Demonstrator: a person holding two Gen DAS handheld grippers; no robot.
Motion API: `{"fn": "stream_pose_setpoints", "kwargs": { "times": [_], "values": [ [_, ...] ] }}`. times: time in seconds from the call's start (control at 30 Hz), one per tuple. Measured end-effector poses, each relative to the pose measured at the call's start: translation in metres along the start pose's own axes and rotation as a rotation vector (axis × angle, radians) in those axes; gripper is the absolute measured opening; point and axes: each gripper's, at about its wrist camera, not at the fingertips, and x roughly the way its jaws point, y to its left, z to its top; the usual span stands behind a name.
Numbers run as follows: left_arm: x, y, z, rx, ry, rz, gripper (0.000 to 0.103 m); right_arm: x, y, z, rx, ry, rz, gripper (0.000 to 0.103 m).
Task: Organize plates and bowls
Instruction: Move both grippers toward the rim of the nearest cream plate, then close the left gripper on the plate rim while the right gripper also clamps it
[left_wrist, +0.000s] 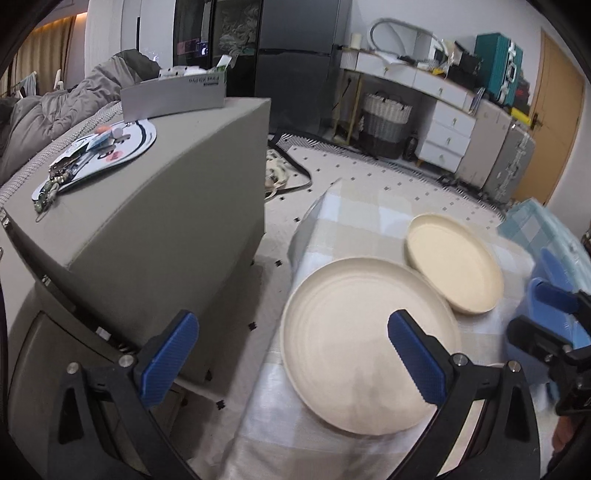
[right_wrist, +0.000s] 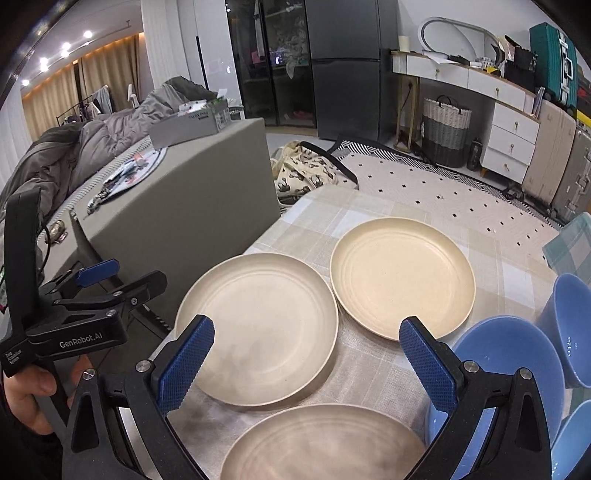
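Three cream plates lie on the checked tablecloth (right_wrist: 369, 214): a left one (right_wrist: 258, 325), a far one (right_wrist: 402, 280) and a near one (right_wrist: 325, 443). Three blue bowls stand at the right: a middle one (right_wrist: 509, 369), a far one (right_wrist: 569, 325) and a near one (right_wrist: 572, 443). My right gripper (right_wrist: 306, 354) is open and empty above the plates. My left gripper (left_wrist: 291, 354) is open and empty over the table's left edge, beside the left plate (left_wrist: 369, 339). The far plate (left_wrist: 454, 262) also shows there. The right gripper appears at the right (left_wrist: 543, 314) over a blue bowl (left_wrist: 546, 328).
A grey sofa arm (right_wrist: 177, 206) stands left of the table, with a fan-shaped card and keys on it. A patterned rug (right_wrist: 443, 184), a bag, a laundry basket (right_wrist: 445, 129), drawers and suitcases lie beyond. A light blue checked cloth (left_wrist: 546, 229) lies at the right edge.
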Motion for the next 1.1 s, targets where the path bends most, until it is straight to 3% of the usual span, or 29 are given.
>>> {"fn": "stream_pose_setpoints", "kwargs": {
  "times": [0.23, 0.6, 0.67, 0.73, 0.83, 1.1],
  "values": [
    [0.032, -0.010, -0.002, 0.094, 0.059, 0.053, 0.102, 0.040, -0.006, -0.008, 0.027, 0.048, -0.003, 0.092],
    [0.074, -0.004, -0.020, 0.091, 0.187, 0.068, 0.092, 0.087, -0.003, -0.018, 0.031, 0.126, -0.005, 0.080],
    [0.078, -0.003, -0.022, 0.091, 0.204, 0.062, 0.082, 0.093, -0.003, -0.021, 0.027, 0.138, -0.013, 0.078],
    [0.082, -0.002, -0.025, 0.085, 0.216, 0.055, 0.081, 0.099, -0.004, -0.023, 0.027, 0.150, -0.017, 0.077],
    [0.086, -0.001, -0.028, 0.075, 0.236, 0.044, 0.069, 0.105, -0.006, -0.026, 0.032, 0.166, -0.024, 0.073],
    [0.083, -0.001, -0.028, 0.059, 0.245, 0.013, 0.058, 0.119, -0.013, -0.032, 0.043, 0.203, -0.031, 0.060]
  ]
}}
